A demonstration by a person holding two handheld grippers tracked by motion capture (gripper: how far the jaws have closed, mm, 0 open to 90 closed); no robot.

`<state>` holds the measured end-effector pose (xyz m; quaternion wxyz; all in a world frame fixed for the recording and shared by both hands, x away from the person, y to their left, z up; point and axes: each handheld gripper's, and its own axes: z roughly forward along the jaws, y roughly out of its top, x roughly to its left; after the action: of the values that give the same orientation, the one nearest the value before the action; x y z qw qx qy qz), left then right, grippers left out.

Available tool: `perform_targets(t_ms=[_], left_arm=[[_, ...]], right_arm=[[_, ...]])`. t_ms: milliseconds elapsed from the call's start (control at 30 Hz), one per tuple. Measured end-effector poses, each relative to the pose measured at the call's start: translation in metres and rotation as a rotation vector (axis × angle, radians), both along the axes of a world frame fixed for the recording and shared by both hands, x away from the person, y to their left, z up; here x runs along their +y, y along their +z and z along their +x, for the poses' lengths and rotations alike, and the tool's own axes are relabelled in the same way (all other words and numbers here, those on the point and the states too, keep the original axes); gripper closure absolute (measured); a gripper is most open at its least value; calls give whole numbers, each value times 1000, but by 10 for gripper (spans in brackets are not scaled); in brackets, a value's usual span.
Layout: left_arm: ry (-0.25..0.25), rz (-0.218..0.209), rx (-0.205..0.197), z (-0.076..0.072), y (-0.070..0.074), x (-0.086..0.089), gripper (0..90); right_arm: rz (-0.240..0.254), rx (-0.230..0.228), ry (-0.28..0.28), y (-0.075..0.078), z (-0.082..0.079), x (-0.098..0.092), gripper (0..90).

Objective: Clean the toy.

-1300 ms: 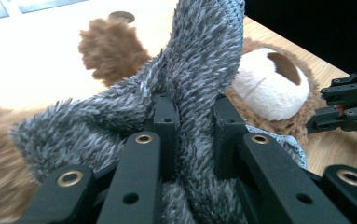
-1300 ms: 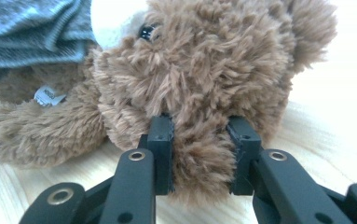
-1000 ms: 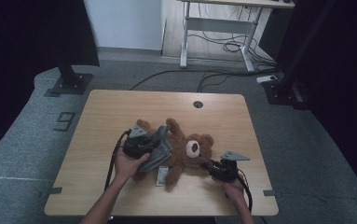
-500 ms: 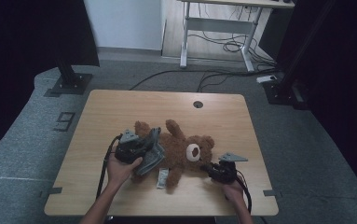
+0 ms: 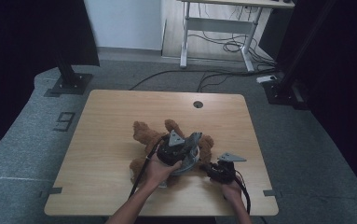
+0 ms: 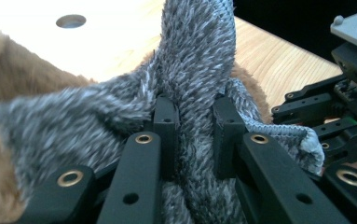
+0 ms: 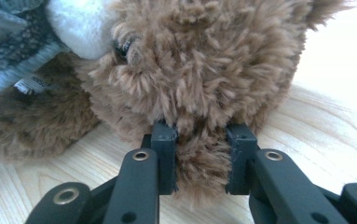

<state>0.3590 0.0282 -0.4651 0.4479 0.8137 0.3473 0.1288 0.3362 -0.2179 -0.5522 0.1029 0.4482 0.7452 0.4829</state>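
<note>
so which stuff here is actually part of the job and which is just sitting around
In the job:
- teddy bear, lying on the table
- grey fuzzy garment, pinched by the left gripper
- right gripper, clamped on the bear's fur near its head

Just there:
- wooden table
- desk frame and cables on the floor behind

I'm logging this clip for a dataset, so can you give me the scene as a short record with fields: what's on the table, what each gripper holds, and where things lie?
surface: wooden table with a round hole near its far edge
main thing: brown teddy bear lying near the front edge
second thing: grey fuzzy cloth lying over the bear
left gripper: shut on the grey cloth
right gripper: shut on the bear's fur by its head
bear's face: white snout and dark eye in the right gripper view
</note>
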Motion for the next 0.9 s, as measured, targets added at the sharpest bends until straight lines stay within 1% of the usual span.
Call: perform_targets(t_ms=[33, 67, 100, 133, 200, 267, 300, 367, 433, 500, 533, 600, 700, 733, 800, 833, 900], left_arm=[[13, 21, 2, 1, -2, 6, 754], [18, 12, 12, 2, -6, 13, 756], [17, -8, 28, 2, -8, 22, 759], [22, -29, 34, 1, -8, 29, 760], [39, -33, 11, -4, -5, 42, 761], [71, -36, -19, -7, 1, 57, 761], [91, -45, -24, -6, 3, 66, 761], [131, -63, -12, -3, 5, 85, 760], [164, -72, 4, 1, 3, 103, 760], [194, -66, 16, 2, -2, 115, 760], [200, -61, 23, 2, -5, 120, 760], [214, -34, 30, 1, -13, 127, 761], [228, -1, 61, 2, -26, 135, 763], [231, 14, 76, 3, -31, 139, 763], [230, 29, 111, 6, -37, 142, 763], [230, 25, 130, 8, -40, 145, 763], [237, 31, 167, 12, -46, 147, 762]], right_arm=[[7, 3, 3, 0, 0, -1, 705], [8, 2, 5, 0, 0, -1, 706], [10, 2, 8, 0, 0, -1, 705], [8, -3, 11, 0, 0, 0, 706], [5, -3, 11, 0, 0, 2, 706], [4, -1, 11, 0, 0, 2, 706], [5, 1, 10, 0, 0, 2, 706], [5, 2, 10, 0, 0, 2, 706], [5, 2, 10, 0, 0, 2, 706], [6, 3, 11, -1, 0, 2, 706], [5, 3, 11, -1, 0, 2, 706], [4, 2, 11, -1, 0, 2, 706], [5, 2, 11, -1, 0, 2, 706], [6, 3, 10, -1, 0, 2, 706], [6, 2, 10, -1, -1, 2, 706], [6, 2, 11, -1, -1, 2, 706], [6, 2, 12, -1, -1, 2, 706]])
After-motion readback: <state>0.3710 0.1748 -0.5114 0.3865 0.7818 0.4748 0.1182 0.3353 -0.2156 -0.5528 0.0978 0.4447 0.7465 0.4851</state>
